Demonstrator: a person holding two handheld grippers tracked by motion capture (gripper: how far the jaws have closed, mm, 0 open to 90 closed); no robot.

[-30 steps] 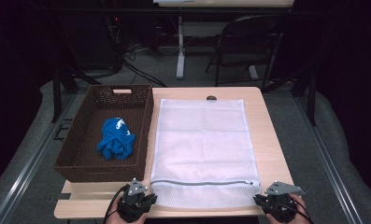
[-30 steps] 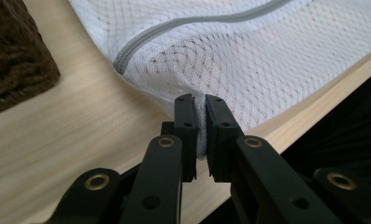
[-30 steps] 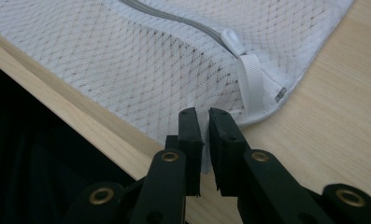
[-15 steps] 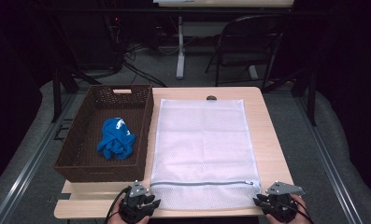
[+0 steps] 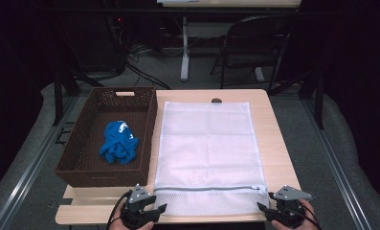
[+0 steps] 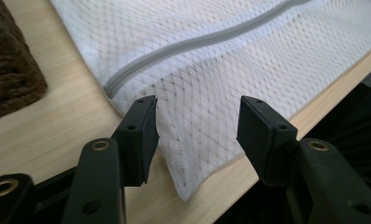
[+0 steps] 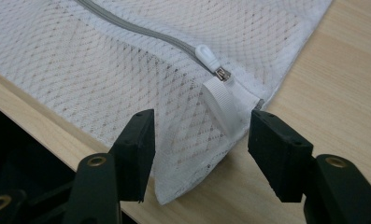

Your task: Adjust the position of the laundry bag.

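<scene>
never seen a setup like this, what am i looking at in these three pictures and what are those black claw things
No robot here: a person holds a hand tool in each hand, each with two black fingers that pinch. In the high view, taken from above the person's side, the left gripper and the right gripper sit at the near edge of a wooden table.

The other two pictures come from small cameras riding on each tool, looking along its fingers.

On the table lies a flat white mesh laundry bag with a grey zipper, closed as far as it shows. Beside it stands a brown woven basket holding a crumpled blue cloth.

Nothing is held. Both grippers have just been opening; each now stands open around a near corner of the bag, which lies loose between the fingers.
</scene>
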